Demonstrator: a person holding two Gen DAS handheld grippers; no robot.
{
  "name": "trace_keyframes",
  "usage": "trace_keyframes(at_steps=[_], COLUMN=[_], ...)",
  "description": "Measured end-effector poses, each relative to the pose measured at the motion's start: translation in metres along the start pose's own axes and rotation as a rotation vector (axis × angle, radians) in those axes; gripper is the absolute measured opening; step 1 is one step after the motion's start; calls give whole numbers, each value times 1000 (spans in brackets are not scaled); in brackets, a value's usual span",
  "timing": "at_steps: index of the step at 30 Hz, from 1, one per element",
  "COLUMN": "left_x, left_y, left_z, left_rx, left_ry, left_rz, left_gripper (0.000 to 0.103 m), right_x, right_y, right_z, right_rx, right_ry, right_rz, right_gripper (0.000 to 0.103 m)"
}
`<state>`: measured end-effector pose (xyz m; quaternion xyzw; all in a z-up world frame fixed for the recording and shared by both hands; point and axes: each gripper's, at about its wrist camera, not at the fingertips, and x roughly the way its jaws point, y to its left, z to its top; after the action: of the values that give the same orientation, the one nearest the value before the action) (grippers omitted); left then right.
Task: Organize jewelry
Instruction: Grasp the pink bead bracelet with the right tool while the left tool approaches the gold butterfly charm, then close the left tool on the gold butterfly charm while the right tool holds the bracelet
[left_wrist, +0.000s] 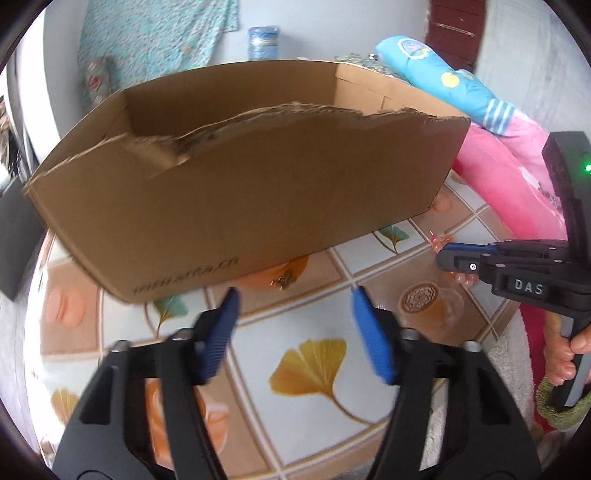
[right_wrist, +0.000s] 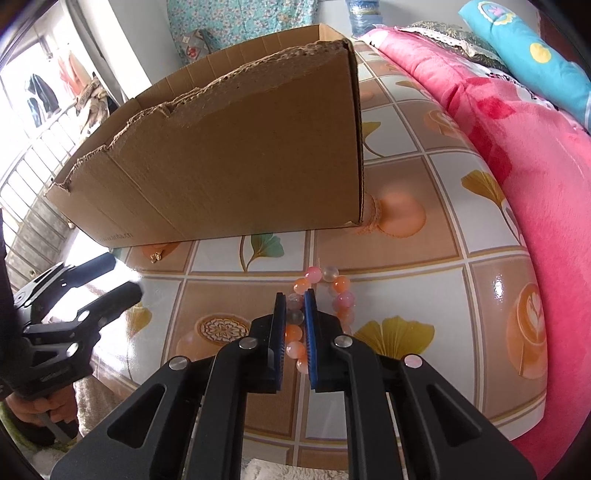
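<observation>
Right gripper clamps the pink-and-orange bead bracelet on the tiled tablecloth, probably to lift it into the torn brown cardboard box. Left gripper half-open, nothing between pads, aimed at the small gold charm, blurred, by the box edge.

White raised letters "DAS" stand on the black body of the right gripper, at about three o'clock in the left wrist view. Along the lower edge of the cardboard box, near seven o'clock, runs a dark printed web address; motion blur leaves only its ending, ".cn", fairly sure. In the right wrist view the same line sits at nine o'clock on the box, too small to read whole.
</observation>
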<state>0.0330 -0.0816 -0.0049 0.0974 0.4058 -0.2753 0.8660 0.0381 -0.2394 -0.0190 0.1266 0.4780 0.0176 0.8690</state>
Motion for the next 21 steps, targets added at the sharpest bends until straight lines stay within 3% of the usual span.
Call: trace_keyframes(at_steps=[3,7,21], left_x=[10,25,30], left_y=[-2,3,-21], left_z=[5,11,12], left_rx=[18,16,19], left_ry=[14,49,25], left_rz=[10,30,214], left_gripper=[35,24,16], right_x=[0,1,1], right_y=[-4,-10,-23], right_z=[0,0,-3], right_rx=[8,17,54], right_ry=[-4,-8,-27], right_rz=[20,47,105], right_gripper=[10,10,10])
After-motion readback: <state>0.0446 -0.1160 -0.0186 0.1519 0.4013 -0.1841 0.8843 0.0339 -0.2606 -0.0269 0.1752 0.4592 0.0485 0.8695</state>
